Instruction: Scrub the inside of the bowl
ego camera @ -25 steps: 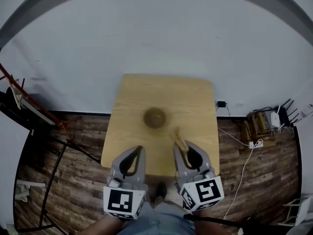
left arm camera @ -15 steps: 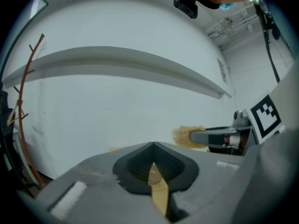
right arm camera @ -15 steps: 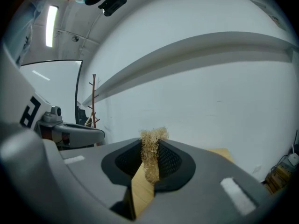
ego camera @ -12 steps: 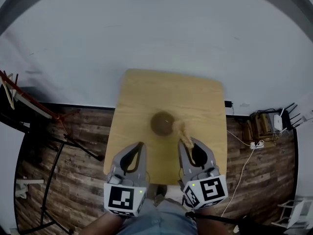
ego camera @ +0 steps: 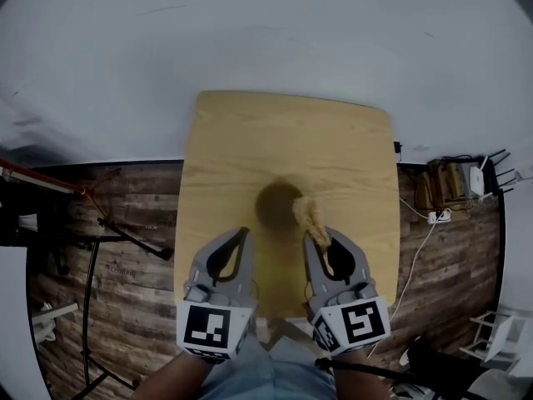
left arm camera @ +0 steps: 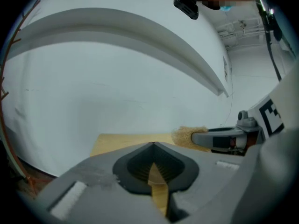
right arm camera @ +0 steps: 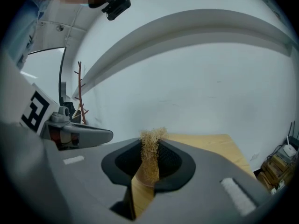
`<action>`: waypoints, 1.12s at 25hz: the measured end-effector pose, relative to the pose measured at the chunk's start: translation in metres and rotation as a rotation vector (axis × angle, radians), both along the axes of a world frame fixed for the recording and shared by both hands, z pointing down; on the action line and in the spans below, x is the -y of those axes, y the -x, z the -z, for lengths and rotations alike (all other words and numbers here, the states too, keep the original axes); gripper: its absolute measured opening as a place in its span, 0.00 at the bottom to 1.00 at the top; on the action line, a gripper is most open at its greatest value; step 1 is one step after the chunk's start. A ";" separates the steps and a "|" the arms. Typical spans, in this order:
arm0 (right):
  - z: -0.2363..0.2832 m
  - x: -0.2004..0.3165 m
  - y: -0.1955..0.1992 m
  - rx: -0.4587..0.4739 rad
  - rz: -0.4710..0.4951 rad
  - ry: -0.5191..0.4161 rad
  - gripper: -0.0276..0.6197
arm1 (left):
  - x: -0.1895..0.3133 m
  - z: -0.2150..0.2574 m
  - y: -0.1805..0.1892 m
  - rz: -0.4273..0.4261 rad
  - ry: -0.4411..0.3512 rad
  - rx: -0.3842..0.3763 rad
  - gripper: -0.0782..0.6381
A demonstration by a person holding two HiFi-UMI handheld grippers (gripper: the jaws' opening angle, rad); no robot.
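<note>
Bowl [ego camera: 277,204] sits just beyond right tongs [ego camera: 320,237] pinching scrubber [ego camera: 310,215].

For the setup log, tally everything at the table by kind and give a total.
Table: 1
Bowl: 1
Scrubber: 1, clamped in the right gripper
Grippers: 2, the right gripper and the left gripper, which is shut and empty
Total: 5
</note>
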State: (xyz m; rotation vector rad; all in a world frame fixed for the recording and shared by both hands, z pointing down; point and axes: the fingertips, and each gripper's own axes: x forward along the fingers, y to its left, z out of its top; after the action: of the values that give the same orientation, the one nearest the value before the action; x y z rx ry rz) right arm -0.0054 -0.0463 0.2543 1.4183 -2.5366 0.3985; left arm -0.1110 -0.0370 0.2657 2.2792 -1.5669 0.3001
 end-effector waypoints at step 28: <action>-0.111 0.027 0.018 0.000 -0.011 0.241 0.15 | 0.061 -0.122 -0.013 -0.117 0.271 -0.095 0.19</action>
State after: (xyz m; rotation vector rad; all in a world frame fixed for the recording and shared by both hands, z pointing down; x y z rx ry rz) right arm -0.0231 -0.0736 0.3653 1.3409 -2.3853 0.6801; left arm -0.0985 -0.0975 0.3881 2.1436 -1.2648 0.4025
